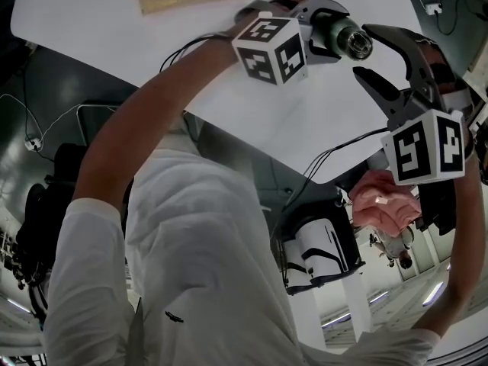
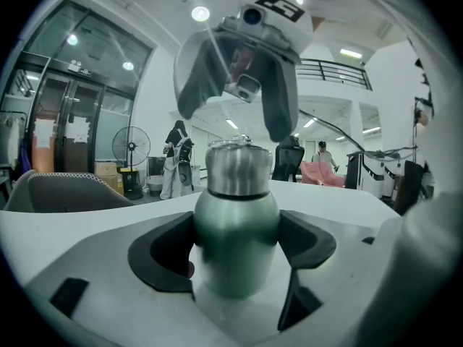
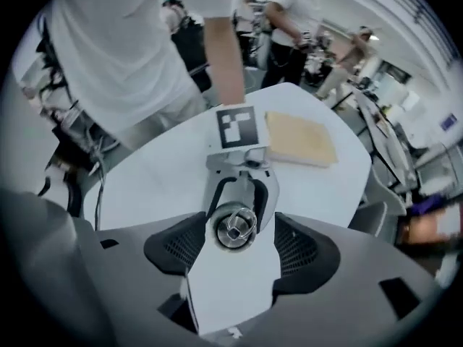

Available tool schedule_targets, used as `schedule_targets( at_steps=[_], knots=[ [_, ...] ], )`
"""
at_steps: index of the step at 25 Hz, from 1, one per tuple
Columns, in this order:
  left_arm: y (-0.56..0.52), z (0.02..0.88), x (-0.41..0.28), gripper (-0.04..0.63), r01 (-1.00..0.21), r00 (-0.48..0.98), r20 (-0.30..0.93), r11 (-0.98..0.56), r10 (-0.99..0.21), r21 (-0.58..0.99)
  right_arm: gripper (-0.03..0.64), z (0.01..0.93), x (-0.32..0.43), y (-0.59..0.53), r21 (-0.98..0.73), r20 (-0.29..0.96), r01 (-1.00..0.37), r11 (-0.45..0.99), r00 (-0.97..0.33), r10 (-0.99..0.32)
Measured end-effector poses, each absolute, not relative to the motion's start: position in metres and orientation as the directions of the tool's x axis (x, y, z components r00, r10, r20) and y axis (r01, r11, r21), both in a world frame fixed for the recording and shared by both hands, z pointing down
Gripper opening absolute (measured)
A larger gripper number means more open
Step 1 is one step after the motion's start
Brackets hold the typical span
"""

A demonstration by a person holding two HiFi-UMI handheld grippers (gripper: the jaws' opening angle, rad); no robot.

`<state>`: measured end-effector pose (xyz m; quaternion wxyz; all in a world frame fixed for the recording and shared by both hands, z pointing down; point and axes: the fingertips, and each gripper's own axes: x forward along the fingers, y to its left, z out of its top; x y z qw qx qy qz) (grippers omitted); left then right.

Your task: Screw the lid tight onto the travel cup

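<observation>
Cup sits clamped by its green body in my left claw, held out over the table so it cannot spin when the lid on its neck is turned. My right claw hangs over the lid end-on, jaws wide and off it, placed, I judge, to bite and twist it tight.
</observation>
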<state>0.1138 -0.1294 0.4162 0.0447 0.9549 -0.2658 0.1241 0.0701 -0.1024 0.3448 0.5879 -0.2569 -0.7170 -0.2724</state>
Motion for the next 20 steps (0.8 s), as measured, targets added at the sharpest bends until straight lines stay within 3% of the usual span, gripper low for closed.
schedule_targets(
  at_steps=[2,6,8,20],
  knots=[
    [-0.129,0.416,0.114,0.354,-0.519,0.828,0.261,-0.855,-0.496,0.02,0.265,0.354,0.08,-0.103,0.035,0.994,0.777,0.629,-0.095,0.062],
    [-0.13,0.415,0.115,0.354,-0.52,0.828,0.258,-0.854,-0.497,0.023,0.267,0.368,0.088,-0.108,-0.027,0.996,0.827,0.561,-0.023,0.081],
    [-0.13,0.415,0.115,0.354,-0.52,0.828,0.256,-0.854,-0.498,0.022,0.225,0.371,0.09,-0.11,-0.031,0.996,0.817,0.577,-0.023,0.086],
    [-0.13,0.416,0.116,0.354,-0.533,0.818,0.27,-0.846,-0.509,0.02,0.222,0.373,0.087,-0.115,0.014,0.984,0.365,0.931,-0.168,0.051]
  ],
)
